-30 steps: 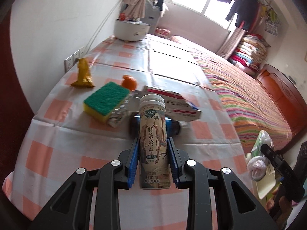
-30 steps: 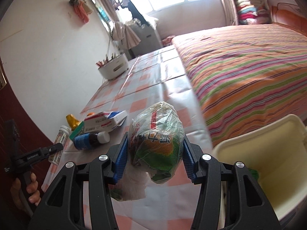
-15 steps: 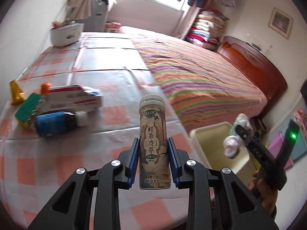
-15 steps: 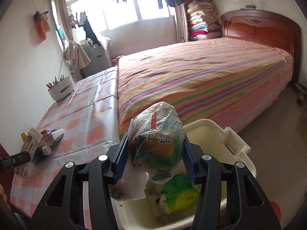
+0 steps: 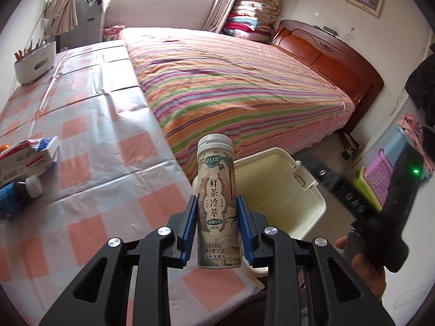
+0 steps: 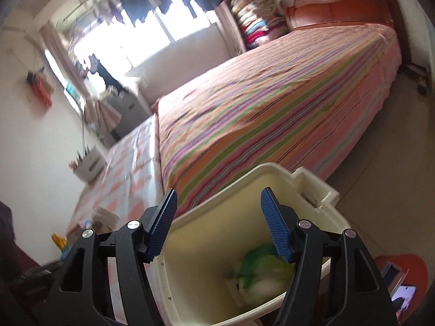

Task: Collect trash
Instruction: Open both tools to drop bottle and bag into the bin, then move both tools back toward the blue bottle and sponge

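My left gripper [image 5: 217,212] is shut on a tall tea bottle [image 5: 217,190] with a white cap and holds it upright above the table's front edge, beside the cream trash bin [image 5: 312,203]. My right gripper [image 6: 217,217] is open and empty, directly above the same bin [image 6: 195,244]. A green and white plastic bag [image 6: 261,269] lies at the bin's bottom. The right gripper's body [image 5: 391,212] shows at the right of the left wrist view.
The table [image 5: 108,141] has an orange-checked cloth. On it at the left lie a red-white carton [image 5: 27,157] and a dark bottle with a blue label [image 5: 16,193]. A white holder [image 5: 34,63] stands at the back. A striped bed [image 5: 231,81] adjoins the table.
My right gripper has opened and the plastic bag has dropped into the bin. My left gripper has swung right with the tea bottle, closer to the bin.
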Action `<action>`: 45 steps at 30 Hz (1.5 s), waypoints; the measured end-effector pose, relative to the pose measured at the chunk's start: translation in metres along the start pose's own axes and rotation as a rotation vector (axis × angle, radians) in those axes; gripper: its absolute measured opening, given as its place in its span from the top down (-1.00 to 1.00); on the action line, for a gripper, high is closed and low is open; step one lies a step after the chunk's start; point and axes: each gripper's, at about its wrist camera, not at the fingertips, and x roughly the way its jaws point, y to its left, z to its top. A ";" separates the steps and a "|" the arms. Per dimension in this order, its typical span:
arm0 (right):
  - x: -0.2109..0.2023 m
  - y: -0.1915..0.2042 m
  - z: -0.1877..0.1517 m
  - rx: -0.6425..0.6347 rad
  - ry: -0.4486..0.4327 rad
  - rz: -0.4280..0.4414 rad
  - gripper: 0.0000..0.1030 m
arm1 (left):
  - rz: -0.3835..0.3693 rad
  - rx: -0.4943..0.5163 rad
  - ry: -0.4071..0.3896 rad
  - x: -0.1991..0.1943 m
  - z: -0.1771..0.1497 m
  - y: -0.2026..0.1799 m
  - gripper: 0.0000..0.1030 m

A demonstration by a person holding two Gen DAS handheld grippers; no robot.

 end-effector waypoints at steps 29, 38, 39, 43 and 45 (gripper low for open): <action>-0.036 -0.012 0.006 0.125 -0.244 0.069 -0.37 | -0.074 0.044 0.068 0.054 -0.002 -0.033 -0.24; -0.009 0.053 -0.012 -0.012 -0.163 0.122 -0.44 | 0.089 -0.047 -0.081 -0.013 -0.014 0.058 -0.38; -0.006 0.061 -0.014 -0.033 -0.151 0.126 -0.44 | 0.105 -0.060 -0.091 -0.017 -0.016 0.070 -0.38; 0.008 0.103 -0.031 -0.127 -0.107 0.151 -0.45 | 0.126 -0.136 -0.111 -0.029 -0.025 0.114 -0.38; 0.014 0.122 -0.041 -0.163 -0.078 0.180 -0.45 | 0.132 -0.180 -0.118 -0.037 -0.029 0.135 -0.38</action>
